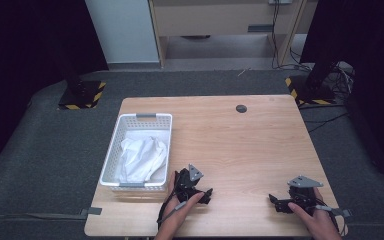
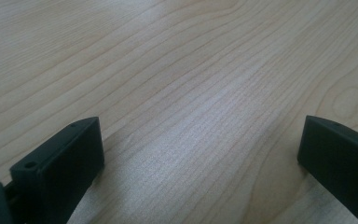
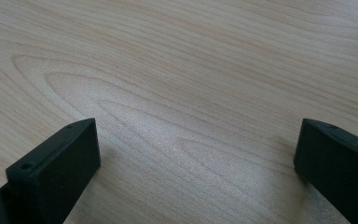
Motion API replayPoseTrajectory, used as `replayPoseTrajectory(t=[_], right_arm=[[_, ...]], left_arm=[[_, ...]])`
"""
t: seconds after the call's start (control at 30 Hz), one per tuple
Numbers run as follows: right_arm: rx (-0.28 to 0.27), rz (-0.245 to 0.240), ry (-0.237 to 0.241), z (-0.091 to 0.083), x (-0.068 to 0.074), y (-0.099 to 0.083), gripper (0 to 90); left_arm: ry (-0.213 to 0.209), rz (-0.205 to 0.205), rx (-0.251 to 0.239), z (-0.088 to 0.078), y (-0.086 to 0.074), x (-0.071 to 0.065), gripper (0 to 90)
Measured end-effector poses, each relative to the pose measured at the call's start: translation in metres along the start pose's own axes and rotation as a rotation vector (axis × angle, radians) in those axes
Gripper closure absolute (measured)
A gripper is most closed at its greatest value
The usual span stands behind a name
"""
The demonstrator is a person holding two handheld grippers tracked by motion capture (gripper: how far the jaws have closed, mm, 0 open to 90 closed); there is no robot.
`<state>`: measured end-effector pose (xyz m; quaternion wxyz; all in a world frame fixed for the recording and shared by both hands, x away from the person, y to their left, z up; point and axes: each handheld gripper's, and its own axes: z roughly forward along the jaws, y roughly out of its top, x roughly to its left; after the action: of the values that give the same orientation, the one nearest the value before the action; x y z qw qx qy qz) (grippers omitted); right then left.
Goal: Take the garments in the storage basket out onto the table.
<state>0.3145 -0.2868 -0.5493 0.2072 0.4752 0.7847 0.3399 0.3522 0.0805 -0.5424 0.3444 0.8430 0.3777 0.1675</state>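
Left gripper (image 1: 206, 194) and right gripper (image 1: 276, 201): both held low in the person's hands, fingers (image 2: 65, 158) spread wide, nothing between.

The high view is soft and low in detail, its upper corners falling into near black while the table (image 1: 240, 145) sits evenly lit, seemingly from overhead. In both gripper views a pale sheen crosses the wood at centre; the near jaws at the bottom corners look slightly blurred.
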Motion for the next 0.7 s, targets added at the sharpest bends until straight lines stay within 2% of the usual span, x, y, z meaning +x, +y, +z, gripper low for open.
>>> replayPoseTrajectory(t=[0.7], right_arm=[[0.003,0.013,-0.011,0.0003,0.0017,0.0004,0.5]], left_arm=[[-0.004,0.004,0.000,0.0004,0.0006,0.0000,0.0]])
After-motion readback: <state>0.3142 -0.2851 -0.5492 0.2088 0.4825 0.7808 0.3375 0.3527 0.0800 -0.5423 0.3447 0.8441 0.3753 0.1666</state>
